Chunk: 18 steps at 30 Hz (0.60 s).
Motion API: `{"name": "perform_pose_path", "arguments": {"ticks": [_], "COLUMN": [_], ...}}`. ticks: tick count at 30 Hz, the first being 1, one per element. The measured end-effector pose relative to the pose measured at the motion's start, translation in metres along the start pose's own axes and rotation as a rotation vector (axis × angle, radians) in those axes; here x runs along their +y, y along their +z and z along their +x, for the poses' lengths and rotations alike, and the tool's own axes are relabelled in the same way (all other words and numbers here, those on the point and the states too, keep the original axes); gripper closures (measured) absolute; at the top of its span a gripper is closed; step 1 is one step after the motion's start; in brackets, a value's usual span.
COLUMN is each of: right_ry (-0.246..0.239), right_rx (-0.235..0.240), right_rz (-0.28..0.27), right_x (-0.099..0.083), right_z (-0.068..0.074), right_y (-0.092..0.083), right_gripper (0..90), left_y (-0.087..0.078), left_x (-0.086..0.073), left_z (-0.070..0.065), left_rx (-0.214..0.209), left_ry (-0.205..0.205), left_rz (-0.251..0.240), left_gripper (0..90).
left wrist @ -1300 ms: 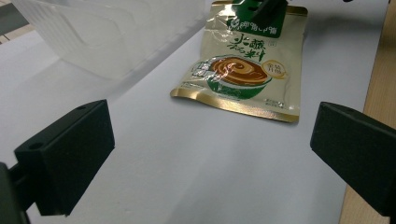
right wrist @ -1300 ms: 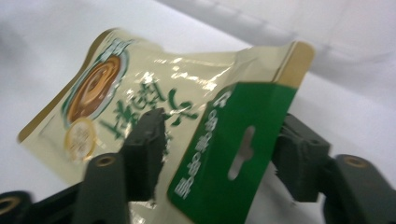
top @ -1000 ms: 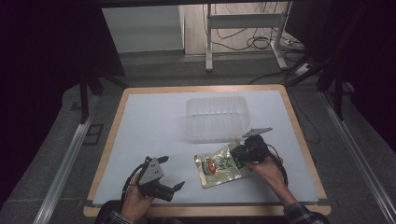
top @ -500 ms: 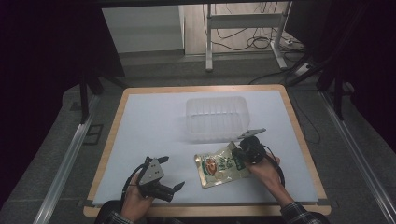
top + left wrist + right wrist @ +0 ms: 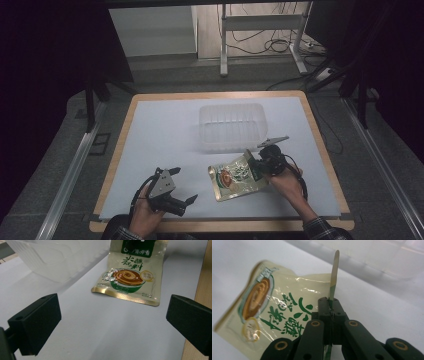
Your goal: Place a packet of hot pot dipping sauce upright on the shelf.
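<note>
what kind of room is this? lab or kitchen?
Most likely a lab or test bench, not a kitchen: a bare white table with a wooden rim, loose cables on the floor behind it, and metal rails alongside.

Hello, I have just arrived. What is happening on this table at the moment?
A person holds a gripper in each hand at a white table. The right gripper has just been closing and is now shut on the top edge of a sauce pouch, which lies on the table in front of a clear plastic tub. One corner of the pouch bends upward at the jaws. The left gripper waits open near the front edge, pointing toward the pouch and holding nothing.
</note>
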State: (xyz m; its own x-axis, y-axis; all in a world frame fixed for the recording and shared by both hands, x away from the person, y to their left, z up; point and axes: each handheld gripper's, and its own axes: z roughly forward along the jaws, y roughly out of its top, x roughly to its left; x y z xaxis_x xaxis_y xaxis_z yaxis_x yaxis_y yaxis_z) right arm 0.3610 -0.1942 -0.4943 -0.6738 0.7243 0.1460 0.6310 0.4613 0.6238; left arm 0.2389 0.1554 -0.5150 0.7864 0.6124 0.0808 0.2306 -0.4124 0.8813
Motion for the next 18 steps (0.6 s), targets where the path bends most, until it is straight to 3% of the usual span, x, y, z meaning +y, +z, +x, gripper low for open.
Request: {"name": "perform_pose_path", "arguments": {"ticks": [5, 18], "right_ry": [0.035, 0.210], "right_rx": [0.043, 0.269], "right_rz": [-0.032, -0.112], "right_x": [0.002, 0.015], "right_z": [-0.002, -0.006], "right_y": [-0.007, -0.029], "right_gripper": [89.1, 89.2], "left_y": [-0.001, -0.001], "left_x": [0.000, 0.000], "left_z": [0.000, 0.000], "left_rx": [0.006, 0.011], "left_ry": [-0.002, -0.004], "left_rz": [-0.006, -0.007], "left_gripper": [0.0, 0.0]}}
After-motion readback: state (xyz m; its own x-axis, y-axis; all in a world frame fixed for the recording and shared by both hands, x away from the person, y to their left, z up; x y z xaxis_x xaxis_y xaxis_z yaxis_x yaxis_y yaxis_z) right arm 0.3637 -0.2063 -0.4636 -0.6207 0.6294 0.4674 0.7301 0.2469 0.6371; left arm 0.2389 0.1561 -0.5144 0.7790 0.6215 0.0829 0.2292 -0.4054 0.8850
